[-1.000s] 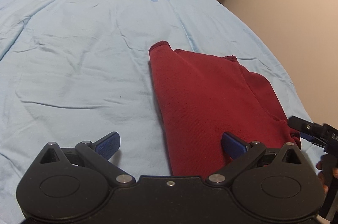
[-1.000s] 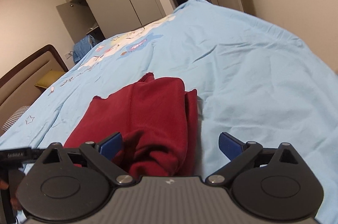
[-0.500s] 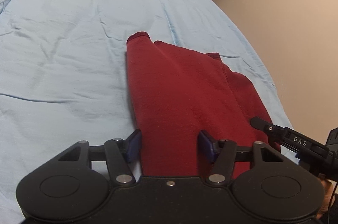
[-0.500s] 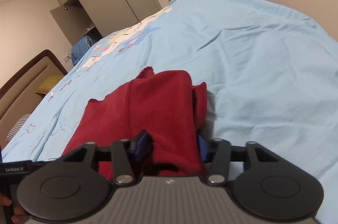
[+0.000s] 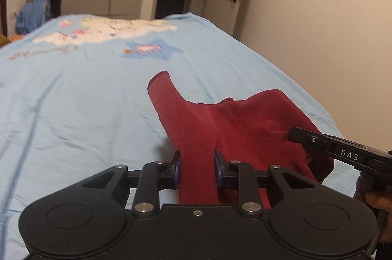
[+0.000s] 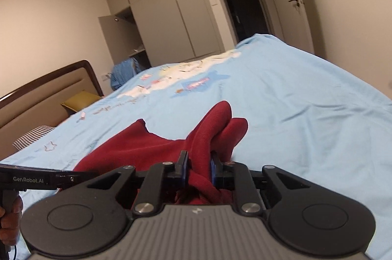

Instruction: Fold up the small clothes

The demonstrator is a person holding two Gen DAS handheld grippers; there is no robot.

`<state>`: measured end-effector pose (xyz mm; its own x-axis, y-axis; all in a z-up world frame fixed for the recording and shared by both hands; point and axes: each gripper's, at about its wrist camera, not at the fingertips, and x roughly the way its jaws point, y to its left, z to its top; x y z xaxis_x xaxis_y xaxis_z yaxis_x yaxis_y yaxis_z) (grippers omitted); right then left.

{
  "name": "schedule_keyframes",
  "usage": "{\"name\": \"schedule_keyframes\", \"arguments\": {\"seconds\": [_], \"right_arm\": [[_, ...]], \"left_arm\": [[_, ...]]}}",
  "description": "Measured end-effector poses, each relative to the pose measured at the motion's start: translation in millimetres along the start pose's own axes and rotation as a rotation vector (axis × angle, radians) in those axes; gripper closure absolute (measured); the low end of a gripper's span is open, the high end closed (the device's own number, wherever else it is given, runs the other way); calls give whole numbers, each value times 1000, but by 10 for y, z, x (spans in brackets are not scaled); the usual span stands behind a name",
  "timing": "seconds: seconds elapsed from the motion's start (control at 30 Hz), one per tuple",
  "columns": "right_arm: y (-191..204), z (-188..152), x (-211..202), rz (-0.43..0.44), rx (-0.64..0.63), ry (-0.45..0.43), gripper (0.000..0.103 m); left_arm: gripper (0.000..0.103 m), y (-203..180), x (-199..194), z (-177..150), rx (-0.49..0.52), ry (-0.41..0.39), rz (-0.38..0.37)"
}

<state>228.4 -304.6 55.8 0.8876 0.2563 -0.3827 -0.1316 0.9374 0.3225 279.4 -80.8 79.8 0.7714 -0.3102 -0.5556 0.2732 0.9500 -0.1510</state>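
Observation:
A dark red knit garment (image 5: 235,122) lies on a light blue bedsheet (image 5: 73,113). My left gripper (image 5: 197,170) is shut on the garment's near edge and holds it lifted, with one cuff (image 5: 159,78) stretching away toward the far side. My right gripper (image 6: 199,170) is shut on the other near edge of the same garment (image 6: 147,147), also lifted. The right gripper also shows at the right of the left wrist view (image 5: 338,149), and the left gripper at the left of the right wrist view (image 6: 36,178).
The bedsheet has a cartoon print (image 5: 105,34) at its far end. A wall (image 5: 330,27) runs close along the bed's right side. A headboard (image 6: 44,93) and a yellow pillow (image 6: 80,100) are at the left. A wardrobe (image 6: 171,10) and a dark doorway (image 6: 242,5) stand beyond.
Both grippers went from open to shut on the garment's near edge, then rose, lifting that edge off the sheet.

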Motion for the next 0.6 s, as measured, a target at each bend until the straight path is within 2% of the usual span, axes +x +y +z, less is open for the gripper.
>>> {"name": "schedule_keyframes", "arguments": {"seconds": [0.17,0.3,0.47,0.6], "right_arm": [[332,25,399,85,10,17,84],[574,-42,748,119,-13,69,83],[675,-200,951,90,-19,121,83],[594,-282,927,59,-10,148,80]], "left_arm": [[75,390,-122,-9,-33,3,97],[75,672,-109,-126,-97,43,138],[74,805,-17,-353,-144,88,147],[68,801,5,-414,-162,96,155]]}}
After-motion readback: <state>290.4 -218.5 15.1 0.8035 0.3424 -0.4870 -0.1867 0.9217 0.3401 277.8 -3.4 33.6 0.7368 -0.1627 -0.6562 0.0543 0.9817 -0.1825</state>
